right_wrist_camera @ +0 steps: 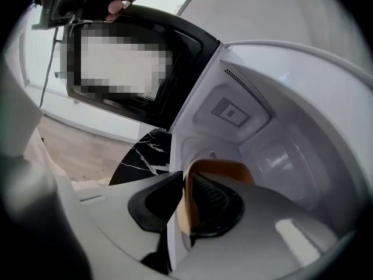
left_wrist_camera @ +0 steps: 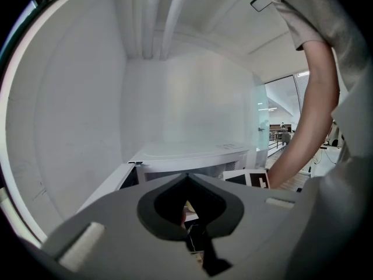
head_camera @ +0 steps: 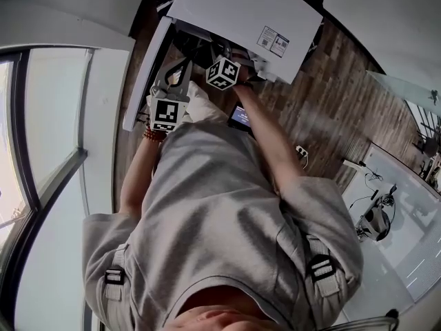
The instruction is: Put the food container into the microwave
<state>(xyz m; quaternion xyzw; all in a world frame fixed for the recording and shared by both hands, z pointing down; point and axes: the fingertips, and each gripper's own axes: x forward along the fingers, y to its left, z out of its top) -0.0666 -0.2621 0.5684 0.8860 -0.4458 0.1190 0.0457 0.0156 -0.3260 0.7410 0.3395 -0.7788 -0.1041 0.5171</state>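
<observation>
The white microwave (head_camera: 241,19) stands with its door (head_camera: 145,74) swung open to the left. My right gripper (head_camera: 231,52) reaches into the opening. In the right gripper view it (right_wrist_camera: 185,185) is shut on the rim of a tan food container (right_wrist_camera: 218,171), held at the mouth of the white cavity (right_wrist_camera: 274,139). Most of the container is hidden behind the jaws. My left gripper (head_camera: 180,66) hovers beside the open door, and in its own view it (left_wrist_camera: 186,182) looks shut and empty, facing the microwave (left_wrist_camera: 186,153) from the side.
The dark-windowed door (right_wrist_camera: 128,69) hangs to the left of the cavity. The microwave rests on a black marbled top (right_wrist_camera: 140,156). A white wall (left_wrist_camera: 76,115) lies to the left, wood flooring (head_camera: 344,81) to the right. My torso fills the lower head view.
</observation>
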